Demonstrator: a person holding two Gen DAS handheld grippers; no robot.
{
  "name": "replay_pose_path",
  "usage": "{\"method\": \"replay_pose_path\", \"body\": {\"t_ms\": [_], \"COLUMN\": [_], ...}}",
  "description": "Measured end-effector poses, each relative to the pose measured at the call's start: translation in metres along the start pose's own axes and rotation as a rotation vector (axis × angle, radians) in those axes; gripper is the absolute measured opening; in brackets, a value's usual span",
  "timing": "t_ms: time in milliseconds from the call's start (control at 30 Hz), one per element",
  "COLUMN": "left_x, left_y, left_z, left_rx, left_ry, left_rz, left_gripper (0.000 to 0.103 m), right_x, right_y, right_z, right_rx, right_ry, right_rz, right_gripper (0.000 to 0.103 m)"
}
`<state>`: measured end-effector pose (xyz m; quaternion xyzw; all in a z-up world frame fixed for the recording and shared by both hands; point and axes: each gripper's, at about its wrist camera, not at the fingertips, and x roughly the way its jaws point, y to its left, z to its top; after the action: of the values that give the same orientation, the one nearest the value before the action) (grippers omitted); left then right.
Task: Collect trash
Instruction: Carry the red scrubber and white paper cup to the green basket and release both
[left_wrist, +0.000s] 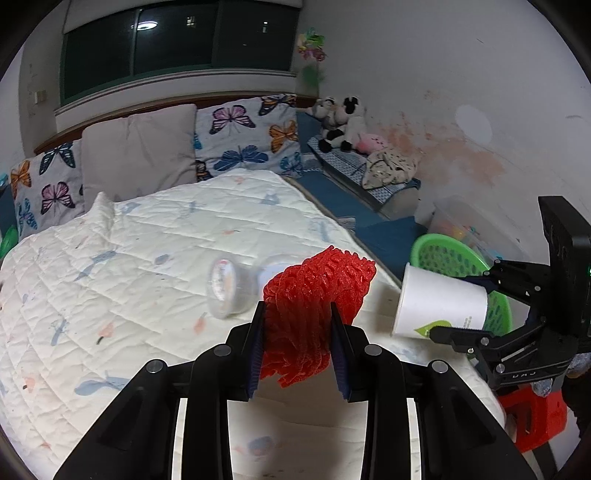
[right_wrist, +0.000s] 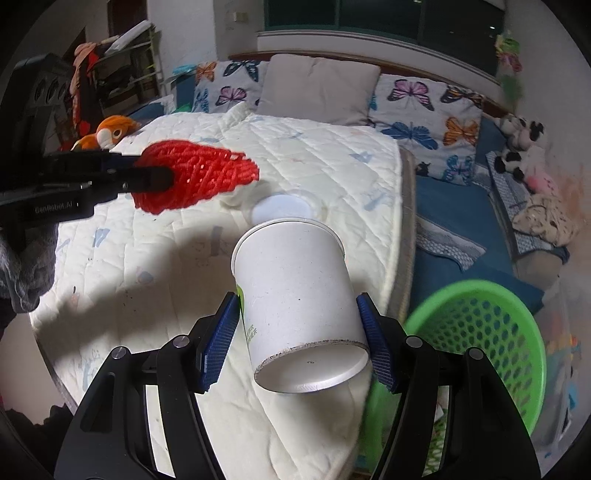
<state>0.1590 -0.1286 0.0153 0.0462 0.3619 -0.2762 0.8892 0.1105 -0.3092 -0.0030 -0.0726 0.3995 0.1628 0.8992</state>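
Partly hidden, red foam net (left_wrist: 314, 295) fills left hand-held gripper (left_wrist: 297, 345); right hand-held gripper (right_wrist: 299, 334) clamps paper cup (right_wrist: 295, 288).

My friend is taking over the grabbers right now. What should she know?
Left gripper: shut on the red foam net, lifted off the bed.
Right gripper: shut on the white paper cup, tipped on its side, close to the green basket.
Still on the white quilt: a clear plastic tub, lying on its side, with what looks like a second one beside it.
Done: two pieces of trash picked up.
Left: drop the net and cup in the basket, probably, then fetch the tub.
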Motion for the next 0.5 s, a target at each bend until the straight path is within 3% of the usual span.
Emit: {"method": "replay_pose_path", "body": {"t_ms": [500], "left_x": [0.040], "left_y": [-0.104], "left_z": [0.016], "left_rx": [0.106], "left_ry": [0.030], "left_rz": [-0.135], "left_gripper": [0.031], "right_x": [-0.042], "right_y": [-0.070], "right_z": [-0.054], "right_rx": [0.203], "right_ry": [-0.016], "right_rz": [-0.172], "right_gripper": [0.065]}}
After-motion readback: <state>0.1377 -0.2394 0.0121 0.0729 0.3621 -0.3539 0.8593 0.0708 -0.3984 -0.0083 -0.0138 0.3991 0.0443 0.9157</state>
